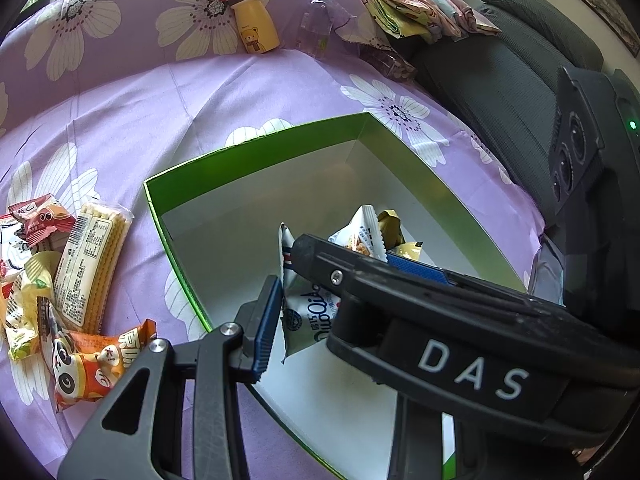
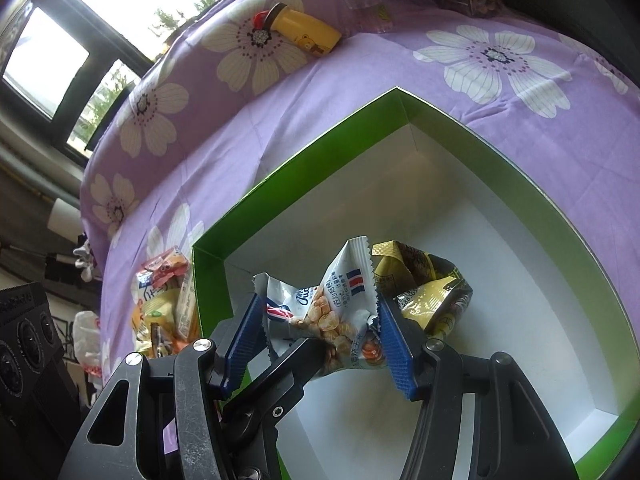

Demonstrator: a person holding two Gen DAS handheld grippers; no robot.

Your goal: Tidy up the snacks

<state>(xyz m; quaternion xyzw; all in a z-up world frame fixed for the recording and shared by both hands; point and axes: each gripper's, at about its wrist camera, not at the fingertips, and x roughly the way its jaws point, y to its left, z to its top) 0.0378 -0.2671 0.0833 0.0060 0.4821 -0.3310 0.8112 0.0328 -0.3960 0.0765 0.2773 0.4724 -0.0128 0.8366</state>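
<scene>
A green box [image 1: 176, 240] with a white inside lies on the purple flowered cloth; it also shows in the right wrist view [image 2: 208, 264]. My right gripper [image 2: 316, 328] is shut on a white peanut snack packet [image 2: 340, 320] and holds it over the box. My left gripper [image 1: 316, 280] also hovers over the box, jaws spread around the same packet [image 1: 308, 316]; whether its pads press it is unclear. A yellow-gold packet [image 2: 432, 296] lies in the box beside it. Several loose snacks [image 1: 80, 272] lie left of the box.
A yellow bear bottle [image 1: 256, 24] and a clear water bottle [image 1: 316, 20] lean at the back of the cloth. Folded cloths [image 1: 408, 0] and a dark chair [image 1: 500, 80] stand at the right. Windows [image 2: 52, 60] are at the far left.
</scene>
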